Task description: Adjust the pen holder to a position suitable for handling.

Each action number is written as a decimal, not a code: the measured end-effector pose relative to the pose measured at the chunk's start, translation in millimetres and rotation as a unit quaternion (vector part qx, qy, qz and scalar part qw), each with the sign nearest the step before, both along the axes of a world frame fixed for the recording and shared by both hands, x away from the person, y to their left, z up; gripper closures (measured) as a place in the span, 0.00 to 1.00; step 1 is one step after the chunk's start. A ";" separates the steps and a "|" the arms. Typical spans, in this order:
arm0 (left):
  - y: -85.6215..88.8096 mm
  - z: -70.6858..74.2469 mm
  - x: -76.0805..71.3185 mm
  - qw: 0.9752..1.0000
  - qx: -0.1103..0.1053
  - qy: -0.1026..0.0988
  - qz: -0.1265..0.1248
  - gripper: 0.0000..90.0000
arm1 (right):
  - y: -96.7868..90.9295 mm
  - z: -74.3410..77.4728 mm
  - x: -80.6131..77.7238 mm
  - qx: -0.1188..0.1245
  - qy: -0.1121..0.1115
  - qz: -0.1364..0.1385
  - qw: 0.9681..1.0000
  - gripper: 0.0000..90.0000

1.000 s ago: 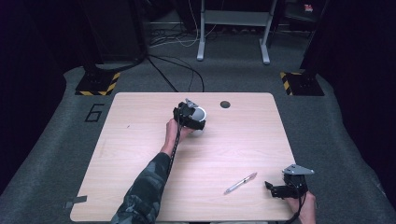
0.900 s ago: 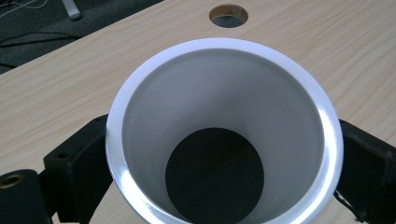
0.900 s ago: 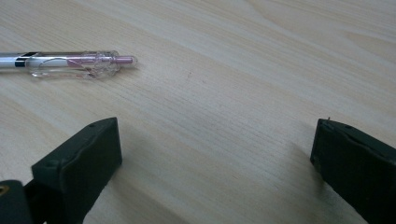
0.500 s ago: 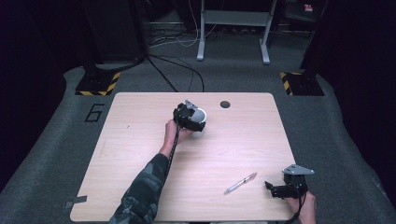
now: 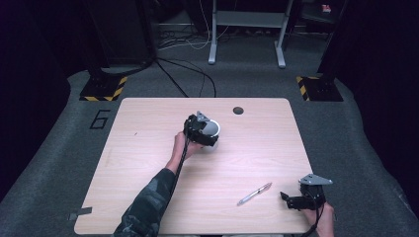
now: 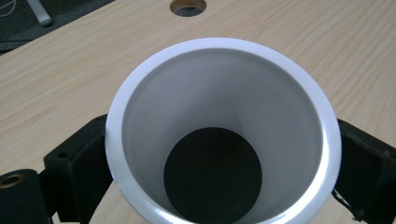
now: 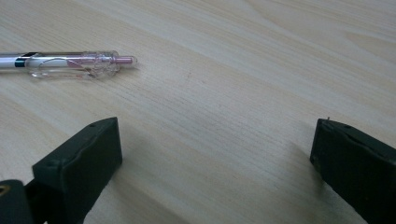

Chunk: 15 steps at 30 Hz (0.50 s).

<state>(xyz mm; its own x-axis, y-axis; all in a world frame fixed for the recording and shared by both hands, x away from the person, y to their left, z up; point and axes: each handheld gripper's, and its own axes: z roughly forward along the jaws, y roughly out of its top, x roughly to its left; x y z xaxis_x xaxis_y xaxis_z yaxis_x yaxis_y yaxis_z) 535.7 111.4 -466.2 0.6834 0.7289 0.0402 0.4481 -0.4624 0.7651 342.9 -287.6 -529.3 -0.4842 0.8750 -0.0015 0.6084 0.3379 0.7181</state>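
Grey carpet surrounded the pale wooden worktop [image 5: 148, 197] in the high view. The left gripper [image 5: 201, 132] held a white cup [image 5: 211, 129] near the worktop's middle, toward the far edge and short of the round cable hole [image 5: 238, 110]. The right gripper [image 5: 301, 200] rested at the near right corner, close to the near edge, with a pen [image 5: 254, 193] just to its left; bare wood lay between the grippers.

Left gripper view: jaws clamped on the cup [image 6: 224, 121] from both sides, its mouth facing the camera.

Right gripper view: jaws spread wide over bare wood, the pen [image 7: 70, 63] lying beyond the left jaw, untouched.
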 end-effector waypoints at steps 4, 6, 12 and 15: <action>-0.6 -0.1 -5.8 1.000 -0.001 0.000 -0.005 0.07 | -0.1 0.0 0.0 0.000 0.000 0.000 1.000 0.02; -0.7 0.1 -8.1 1.000 0.002 0.000 -0.008 0.07 | -0.1 0.0 0.0 0.000 -0.001 0.000 1.000 0.02; -1.8 -0.4 -15.6 1.000 0.000 0.000 -0.013 0.07 | -0.1 0.0 0.1 0.000 0.000 0.000 1.000 0.02; -2.9 -0.3 -19.4 1.000 -0.002 0.001 -0.015 0.07 | -0.2 0.0 0.1 0.000 0.000 0.000 1.000 0.02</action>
